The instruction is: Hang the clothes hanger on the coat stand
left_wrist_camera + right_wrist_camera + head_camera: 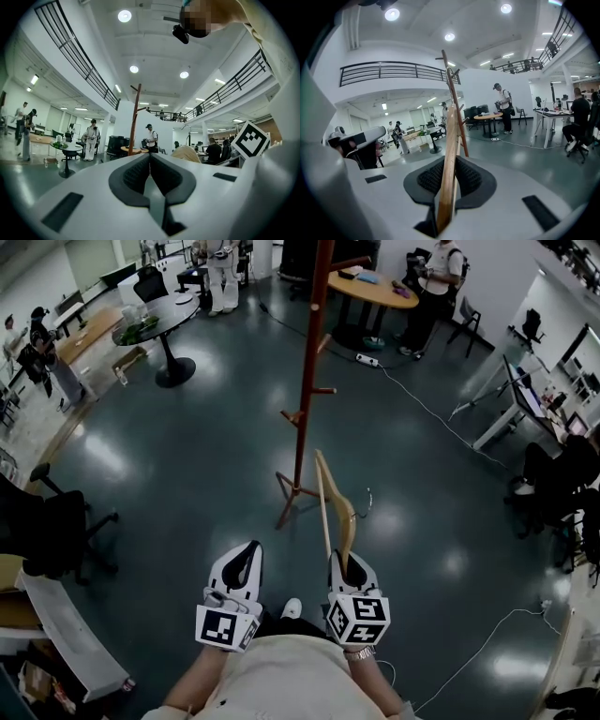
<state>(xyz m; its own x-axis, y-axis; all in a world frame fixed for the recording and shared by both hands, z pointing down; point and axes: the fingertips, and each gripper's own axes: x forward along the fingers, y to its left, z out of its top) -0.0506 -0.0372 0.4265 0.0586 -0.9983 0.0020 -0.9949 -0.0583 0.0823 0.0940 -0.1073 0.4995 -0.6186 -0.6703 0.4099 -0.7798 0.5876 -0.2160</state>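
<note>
The coat stand [309,381] is a tall red-brown pole with short pegs, rising from splayed feet on the dark floor just ahead of me. My right gripper [343,561] is shut on a wooden clothes hanger [332,502]. The hanger stands up edge-on from the jaws, its metal hook [367,499] on the right, a short way right of the stand's base. In the right gripper view the hanger [451,126] runs up between the pads, with the stand [462,133] behind it. My left gripper [246,557] is shut on nothing, beside the right one. In the left gripper view the stand [135,117] is farther off.
A round black table [159,320] stands at the far left and a round wooden table [375,287] behind the stand, each with a person near it. An office chair [56,521] is at my left. White desks [511,409] and a floor cable [431,409] are at the right.
</note>
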